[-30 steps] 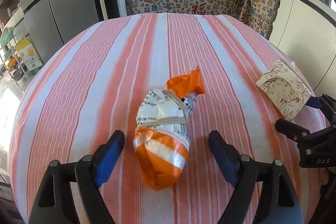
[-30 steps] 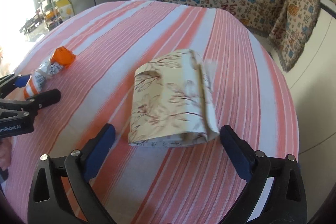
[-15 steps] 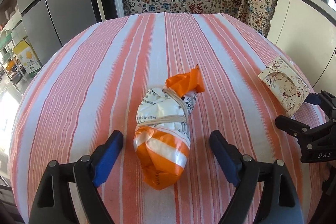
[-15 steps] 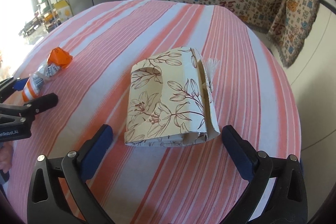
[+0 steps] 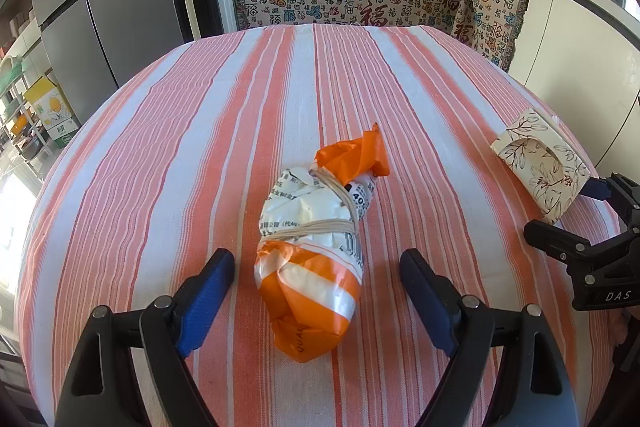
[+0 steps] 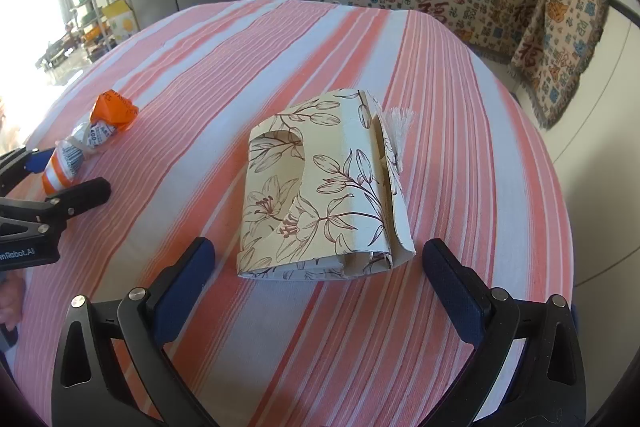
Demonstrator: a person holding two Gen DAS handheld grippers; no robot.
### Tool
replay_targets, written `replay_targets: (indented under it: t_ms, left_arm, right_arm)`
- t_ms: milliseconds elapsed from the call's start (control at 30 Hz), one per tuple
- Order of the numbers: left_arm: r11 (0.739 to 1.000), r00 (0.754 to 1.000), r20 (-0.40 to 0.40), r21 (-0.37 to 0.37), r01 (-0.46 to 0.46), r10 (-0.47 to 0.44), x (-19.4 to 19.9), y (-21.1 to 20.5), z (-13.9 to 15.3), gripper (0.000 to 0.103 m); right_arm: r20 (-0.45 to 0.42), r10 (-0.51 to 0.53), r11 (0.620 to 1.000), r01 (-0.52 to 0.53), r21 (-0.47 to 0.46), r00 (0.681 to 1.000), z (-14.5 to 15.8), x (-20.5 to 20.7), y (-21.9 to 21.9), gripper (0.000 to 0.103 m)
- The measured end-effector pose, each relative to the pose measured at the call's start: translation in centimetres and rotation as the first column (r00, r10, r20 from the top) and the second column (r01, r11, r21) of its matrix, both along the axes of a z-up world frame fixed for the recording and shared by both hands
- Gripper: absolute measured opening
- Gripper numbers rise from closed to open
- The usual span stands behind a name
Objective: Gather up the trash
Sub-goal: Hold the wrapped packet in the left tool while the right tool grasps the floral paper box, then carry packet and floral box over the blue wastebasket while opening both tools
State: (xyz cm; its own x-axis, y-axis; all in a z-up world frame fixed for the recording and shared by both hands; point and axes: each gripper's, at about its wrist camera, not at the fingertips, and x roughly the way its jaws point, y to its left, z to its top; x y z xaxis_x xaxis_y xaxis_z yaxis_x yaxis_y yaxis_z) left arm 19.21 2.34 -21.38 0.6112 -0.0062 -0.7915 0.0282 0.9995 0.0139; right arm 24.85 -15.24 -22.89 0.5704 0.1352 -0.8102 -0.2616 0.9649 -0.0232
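- Left gripper (image 5: pixel 316 277): wide open, astride banded orange-white bag (image 5: pixel 316 251), not touching.
- Right gripper (image 6: pixel 318 267): wide open before flattened floral carton (image 6: pixel 320 187) on striped tabletop (image 6: pixel 460 147), gripping nothing.

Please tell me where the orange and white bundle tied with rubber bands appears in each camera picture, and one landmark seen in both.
Left wrist view: the orange and white bundle lies low in the centre, between the open fingers of the left hand-held gripper.
Right wrist view: the bundle lies at the far left edge, small.
Shared landmark: the flattened floral tissue box.
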Motion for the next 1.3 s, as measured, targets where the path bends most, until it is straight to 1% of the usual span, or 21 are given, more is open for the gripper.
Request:
replay_targets:
  t_ms: [200, 267, 333, 400, 433, 533, 567, 633, 700, 767, 833, 867, 900, 933, 967, 1000, 1033, 1100, 1200, 1300]
  left_arm:
    - [1.000, 1.000, 0.000, -0.002, 0.001, -0.001, 0.0, 0.1, 0.0, 0.087]
    - [1.000, 1.000, 0.000, -0.013, 0.003, -0.003, 0.0, 0.2, 0.0, 0.087]
    - [0.998, 0.999, -0.002, -0.030, 0.046, -0.046, -0.2, 0.3, 0.2, 0.087]
    - [0.989, 0.991, 0.003, -0.073, 0.132, -0.132, -0.8, 1.2, 0.4, 0.087]
    - [0.980, 0.986, 0.008, -0.109, 0.169, -0.169, -1.2, 1.9, 0.5, 0.087]
    - [0.953, 0.974, 0.003, -0.205, 0.224, -0.229, -1.7, 3.3, 1.1, 0.087]
    - [0.946, 0.971, 0.007, -0.221, 0.235, -0.239, -1.7, 3.4, 1.3, 0.087]
    - [0.941, 0.967, 0.020, -0.226, 0.252, -0.254, -1.3, 3.2, 1.9, 0.087]
    - [0.943, 0.963, 0.009, -0.199, 0.266, -0.270, -0.5, 2.6, 2.2, 0.087]
    - [0.948, 0.960, 0.005, -0.157, 0.278, -0.280, 0.3, 2.1, 2.3, 0.087]
    - [0.951, 0.960, -0.011, -0.140, 0.276, -0.280, 0.9, 1.9, 2.3, 0.085]
    - [0.950, 0.959, -0.016, -0.142, 0.277, -0.282, 1.1, 1.8, 2.3, 0.080]
    - [0.949, 0.958, -0.022, -0.143, 0.281, -0.287, 1.2, 1.8, 2.4, 0.064]
    - [0.950, 0.956, -0.035, -0.133, 0.284, -0.291, 1.3, 1.6, 2.4, 0.055]
    - [0.949, 0.954, -0.047, -0.120, 0.290, -0.298, 1.4, 1.3, 2.3, 0.048]
    - [0.950, 0.953, -0.047, -0.109, 0.293, -0.299, 1.3, 1.3, 2.4, 0.047]
    - [0.949, 0.951, -0.045, -0.101, 0.299, -0.305, 1.1, 1.5, 2.4, 0.047]
    - [0.950, 0.953, -0.039, -0.104, 0.295, -0.301, 0.9, 1.4, 2.7, 0.046]
    - [0.948, 0.954, -0.012, -0.118, 0.295, -0.299, 0.4, 0.8, 3.8, 0.046]
    - [0.941, 0.948, 0.009, -0.123, 0.316, -0.317, 0.1, -1.0, 5.0, 0.046]
  right_arm:
    - [0.001, 0.000, 1.000, 0.000, -0.001, 1.000, -0.1, 0.0, 0.0, 0.102]
    - [0.002, -0.001, 1.000, 0.001, -0.001, 1.000, -0.1, 0.0, 0.0, 0.102]
    - [0.001, -0.001, 1.000, 0.001, 0.005, 1.000, -0.1, -0.1, 0.0, 0.102]
    - [-0.004, 0.009, 0.999, -0.009, 0.033, 1.000, 0.0, -0.2, -0.4, 0.102]
    - [-0.006, 0.025, 0.998, -0.025, 0.052, 1.000, 0.2, -0.4, -0.7, 0.102]
    - [-0.023, 0.061, 0.993, -0.059, 0.101, 0.998, 0.7, -0.9, -1.7, 0.102]
    - [-0.035, 0.063, 0.991, -0.059, 0.122, 0.997, 0.9, -0.7, -2.1, 0.101]
    - [-0.065, 0.062, 0.984, -0.050, 0.169, 0.996, 1.7, 0.1, -2.7, 0.101]
    - [-0.070, 0.063, 0.978, -0.047, 0.202, 0.996, 3.0, 1.1, -2.9, 0.101]
    - [-0.092, 0.076, 0.978, -0.056, 0.199, 0.993, 4.0, 2.3, -2.8, 0.101]
    - [-0.142, 0.076, 0.983, -0.050, 0.177, 0.987, 4.3, 3.7, -2.5, 0.100]
    - [-0.163, 0.079, 0.984, -0.050, 0.171, 0.983, 4.3, 4.4, -2.4, 0.099]
    - [-0.188, 0.084, 0.984, -0.052, 0.168, 0.979, 4.2, 4.9, -2.5, 0.094]
    - [-0.223, 0.092, 0.983, -0.053, 0.174, 0.971, 3.9, 5.4, -2.4, 0.080]
    - [-0.259, 0.098, 0.983, -0.053, 0.177, 0.961, 3.5, 5.7, -2.3, 0.063]
    - [-0.281, 0.097, 0.986, -0.054, 0.158, 0.955, 3.3, 5.9, -2.2, 0.052]
    - [-0.276, 0.092, 0.989, -0.057, 0.135, 0.957, 3.3, 5.6, -2.2, 0.040]
    - [-0.254, 0.083, 0.991, -0.052, 0.126, 0.964, 3.9, 5.0, -2.4, 0.039]
    - [-0.223, 0.072, 0.986, -0.035, 0.163, 0.972, 5.2, 3.8, -3.3, 0.038]
    - [-0.184, 0.042, 0.983, -0.007, 0.185, 0.982, 6.6, 2.6, -5.4, 0.038]
